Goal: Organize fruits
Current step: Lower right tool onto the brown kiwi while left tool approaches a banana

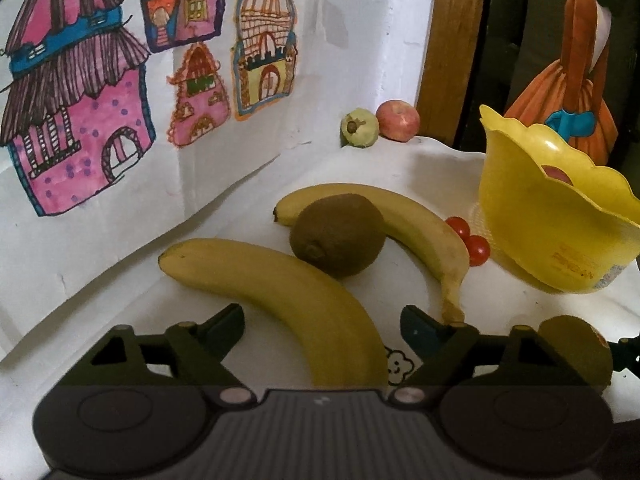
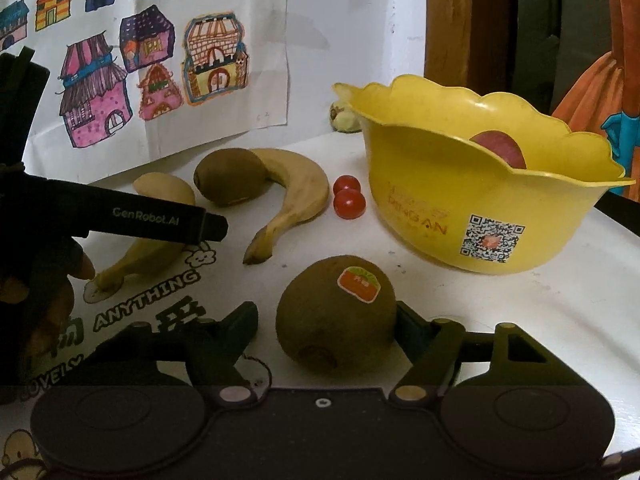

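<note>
My left gripper is open, its fingers either side of the near banana without touching it. Behind that banana lie a kiwi, a second banana and two cherry tomatoes. My right gripper is open around a stickered kiwi; the right finger touches the kiwi and the left finger stands apart. The yellow scalloped bowl holds a red apple. The stickered kiwi also shows beside my left gripper.
A green guava and a red apple rest at the table's far corner against the wall. Children's house drawings cover the wall. A hand holds the left tool's side plate over the printed white tablecloth.
</note>
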`<state>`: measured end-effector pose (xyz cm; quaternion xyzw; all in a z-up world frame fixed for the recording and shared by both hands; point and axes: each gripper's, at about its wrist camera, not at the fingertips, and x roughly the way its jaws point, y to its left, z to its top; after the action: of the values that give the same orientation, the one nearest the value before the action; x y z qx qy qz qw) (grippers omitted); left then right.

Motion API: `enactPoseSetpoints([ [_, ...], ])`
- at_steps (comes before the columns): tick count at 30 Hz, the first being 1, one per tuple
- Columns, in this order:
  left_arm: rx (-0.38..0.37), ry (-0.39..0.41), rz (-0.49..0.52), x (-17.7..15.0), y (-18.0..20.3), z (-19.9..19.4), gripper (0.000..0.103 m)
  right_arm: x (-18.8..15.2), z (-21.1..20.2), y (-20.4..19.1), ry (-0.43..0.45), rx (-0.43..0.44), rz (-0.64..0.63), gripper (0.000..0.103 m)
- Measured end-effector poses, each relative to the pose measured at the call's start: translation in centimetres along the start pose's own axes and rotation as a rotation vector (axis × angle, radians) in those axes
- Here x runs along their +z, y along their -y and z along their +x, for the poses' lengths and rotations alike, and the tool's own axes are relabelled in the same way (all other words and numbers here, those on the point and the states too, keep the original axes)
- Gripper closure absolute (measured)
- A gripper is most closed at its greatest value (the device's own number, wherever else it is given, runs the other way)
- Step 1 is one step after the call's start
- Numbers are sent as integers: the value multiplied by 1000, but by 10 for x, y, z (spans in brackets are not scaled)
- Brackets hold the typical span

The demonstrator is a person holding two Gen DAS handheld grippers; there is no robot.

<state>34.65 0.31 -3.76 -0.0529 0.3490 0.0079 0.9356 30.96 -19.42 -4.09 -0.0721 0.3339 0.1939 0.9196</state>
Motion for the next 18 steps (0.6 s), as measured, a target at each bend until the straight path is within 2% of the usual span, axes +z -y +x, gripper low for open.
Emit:
enactPoseSetpoints([
  [7, 16, 10, -4, -1, -3, -4, 33, 0, 0, -1, 6, -9, -3, 31],
  [9, 8, 10, -10, -2, -5, -7, 37, 0, -1, 0, 10, -14, 0, 40],
  [11, 3, 10, -12, -4, -5, -11, 44, 0, -1, -1, 14, -12, 1, 44],
  [18, -24, 10, -28, -12, -10, -23, 57, -1, -4, -3, 10, 4, -8, 44],
])
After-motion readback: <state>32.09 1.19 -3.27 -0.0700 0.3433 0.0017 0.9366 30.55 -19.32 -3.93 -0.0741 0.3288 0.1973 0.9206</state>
